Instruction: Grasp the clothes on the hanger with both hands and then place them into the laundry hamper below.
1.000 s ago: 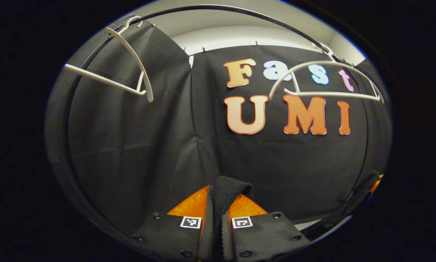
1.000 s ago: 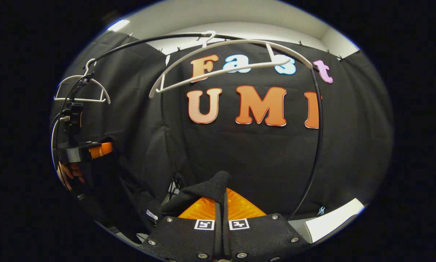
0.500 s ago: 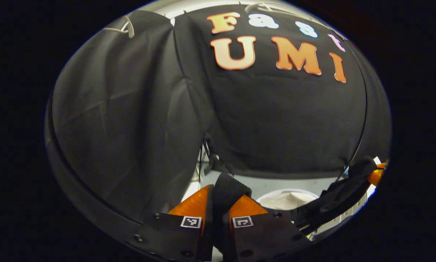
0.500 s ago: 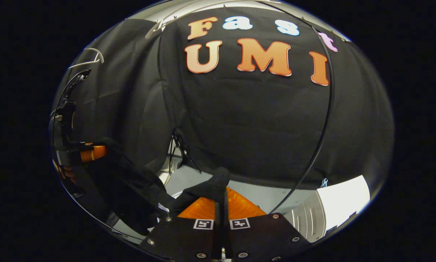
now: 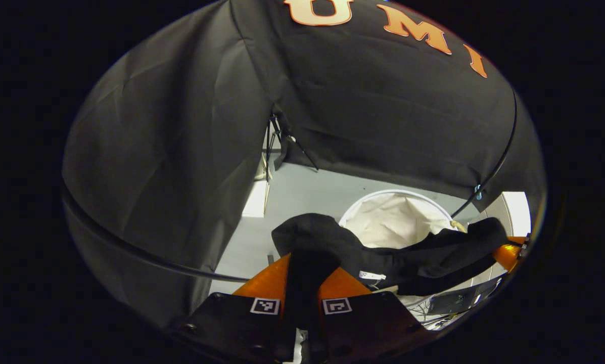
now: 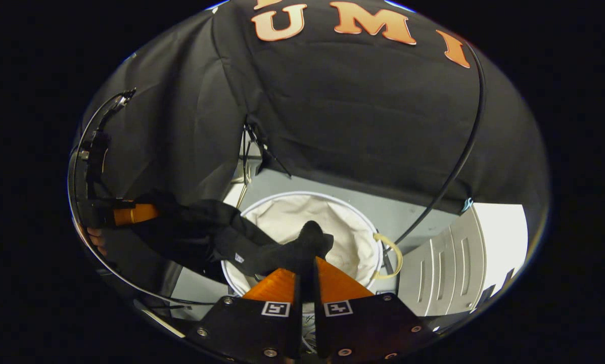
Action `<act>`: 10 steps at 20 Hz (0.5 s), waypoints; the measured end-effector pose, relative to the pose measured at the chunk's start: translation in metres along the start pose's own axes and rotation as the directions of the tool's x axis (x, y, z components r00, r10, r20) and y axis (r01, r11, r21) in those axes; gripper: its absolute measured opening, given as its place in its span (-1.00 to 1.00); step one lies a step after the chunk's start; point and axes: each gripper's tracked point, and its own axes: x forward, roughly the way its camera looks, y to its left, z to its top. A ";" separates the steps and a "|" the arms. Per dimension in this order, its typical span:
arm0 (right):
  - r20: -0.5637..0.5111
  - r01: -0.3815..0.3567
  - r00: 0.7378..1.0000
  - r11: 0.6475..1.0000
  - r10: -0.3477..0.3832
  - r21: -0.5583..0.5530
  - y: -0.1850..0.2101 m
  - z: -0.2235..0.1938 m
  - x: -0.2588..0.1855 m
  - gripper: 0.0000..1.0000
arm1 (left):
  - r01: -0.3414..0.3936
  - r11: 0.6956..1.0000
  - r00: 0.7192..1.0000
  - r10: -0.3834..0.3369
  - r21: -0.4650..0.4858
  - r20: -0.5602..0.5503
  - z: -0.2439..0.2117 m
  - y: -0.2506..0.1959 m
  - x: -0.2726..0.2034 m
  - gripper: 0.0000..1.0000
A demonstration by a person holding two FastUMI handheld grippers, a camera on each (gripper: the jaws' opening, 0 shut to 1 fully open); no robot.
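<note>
left gripper (image 5: pixel 302 263) jaws are pinched tight on one end of the black garment (image 5: pixel 408 258) — it sags across, above the white laundry hamper (image 5: pixel 383 199) on the grey floor (image 5: pixel 302 194) — to the right gripper (image 6: pixel 305 273), clamped on the other end.

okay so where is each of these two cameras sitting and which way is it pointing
Left gripper view: rides on the left gripper, looking down at the hamper; its jaws pinch the black garment.
Right gripper view: rides on the right gripper, looking down into the hamper; its jaws pinch the garment; a hand holds the left gripper.
Shared: garment, hamper, booth wall.
</note>
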 end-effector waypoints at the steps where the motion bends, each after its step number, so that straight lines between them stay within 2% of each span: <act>1: -0.011 -0.014 1.000 1.000 0.014 0.012 0.003 -0.006 0.001 -0.73 | -0.016 1.000 1.000 0.016 0.017 -0.016 -0.005 0.004 0.000 -0.65; 2: -0.013 -0.029 0.999 0.999 0.029 0.027 0.007 -0.007 0.002 -0.72 | -0.026 0.999 0.999 0.027 0.031 -0.025 -0.009 0.005 0.001 -0.63; 4: -0.014 -0.021 1.000 0.999 0.022 0.040 0.004 -0.005 0.001 -0.72 | -0.032 0.999 0.999 0.033 0.042 -0.041 -0.014 0.004 0.009 -0.46; 5: -0.016 -0.018 1.000 0.999 0.019 0.043 0.002 -0.005 0.000 -0.60 | -0.034 0.999 0.998 0.036 0.042 -0.050 -0.017 0.004 0.011 -0.36; 6: -0.016 -0.016 1.000 0.999 0.017 0.044 0.003 -0.003 0.000 -0.53 | -0.033 0.999 0.997 0.036 0.043 -0.062 -0.018 0.005 0.012 -0.12; 7: -0.018 -0.014 1.000 0.999 0.015 0.043 0.003 -0.003 0.000 -0.39 | -0.031 0.999 0.997 0.034 0.041 -0.069 -0.022 0.003 0.016 -0.07; 8: -0.019 -0.009 1.000 0.999 0.010 0.041 0.001 -0.004 0.002 -0.27 | -0.029 0.998 0.997 0.033 0.047 -0.069 -0.023 0.001 0.017 0.27; 9: -0.023 -0.005 1.000 0.999 0.006 0.042 0.000 -0.005 0.001 -0.07 | -0.038 0.998 0.997 0.041 0.053 -0.065 -0.022 0.002 0.015 0.35; 10: -0.028 -0.002 1.000 0.999 0.003 0.044 0.001 -0.008 0.003 -0.02 | -0.035 0.998 0.997 0.039 0.053 -0.068 -0.028 0.001 0.013 0.67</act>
